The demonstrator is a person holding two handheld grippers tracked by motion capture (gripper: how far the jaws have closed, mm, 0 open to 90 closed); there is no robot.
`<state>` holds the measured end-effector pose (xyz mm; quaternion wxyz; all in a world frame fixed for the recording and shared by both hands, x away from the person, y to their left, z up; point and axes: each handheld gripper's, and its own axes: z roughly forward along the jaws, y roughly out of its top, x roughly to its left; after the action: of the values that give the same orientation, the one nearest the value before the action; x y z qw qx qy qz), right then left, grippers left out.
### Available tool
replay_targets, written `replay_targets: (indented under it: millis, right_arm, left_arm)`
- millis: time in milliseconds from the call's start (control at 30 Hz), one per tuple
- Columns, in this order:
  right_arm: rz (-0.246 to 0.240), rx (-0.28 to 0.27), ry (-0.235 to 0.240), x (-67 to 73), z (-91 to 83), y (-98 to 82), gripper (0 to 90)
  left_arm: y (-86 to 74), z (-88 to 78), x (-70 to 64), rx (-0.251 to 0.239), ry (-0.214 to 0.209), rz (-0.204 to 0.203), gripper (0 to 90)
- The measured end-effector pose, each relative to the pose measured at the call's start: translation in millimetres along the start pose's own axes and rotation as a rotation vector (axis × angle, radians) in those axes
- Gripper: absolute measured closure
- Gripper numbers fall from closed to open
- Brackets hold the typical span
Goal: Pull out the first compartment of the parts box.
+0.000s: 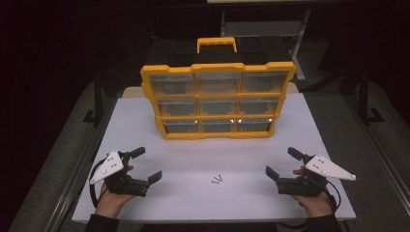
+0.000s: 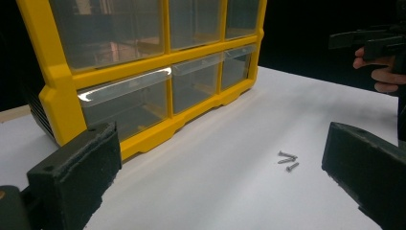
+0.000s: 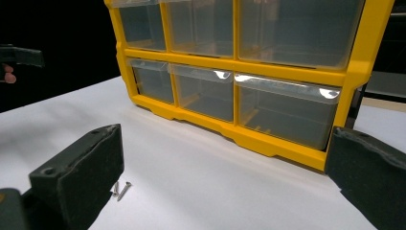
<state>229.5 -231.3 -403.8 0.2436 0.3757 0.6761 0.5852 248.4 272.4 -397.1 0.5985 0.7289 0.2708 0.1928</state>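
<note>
On the white counter [image 1: 159,145], near its front edge, we see the screws [image 1: 217,180] lying between our claws. From the left claw [image 1: 145,164] they sit at three o'clock, from the right claw [image 1: 283,162] at nine, about equally near. Both claws gape wide, holding nothing.

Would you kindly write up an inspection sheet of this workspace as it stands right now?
Surface: white table, bare apart from the items below.
Job's things: small screws lying loose together near the front edge; yellow drawer organiser upright at the back, all clear drawers shut.
Clutter: nothing seen.
Grippers: left gripper and right gripper both open, empty, resting either side of the screws.
Cables: a black cable loops by the left gripper.
Surroundings: dark, with metal frame legs beside the table.
</note>
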Motion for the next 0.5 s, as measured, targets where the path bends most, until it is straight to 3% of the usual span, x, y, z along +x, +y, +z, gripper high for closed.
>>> replay_targets:
  millis: [500]
  right_arm:
    - [0.000,-0.009,0.006,-1.0,-2.0,-0.3,0.0]
  left_arm:
    - [2.0,0.2,-0.4,-0.004,0.003,-0.001,0.0]
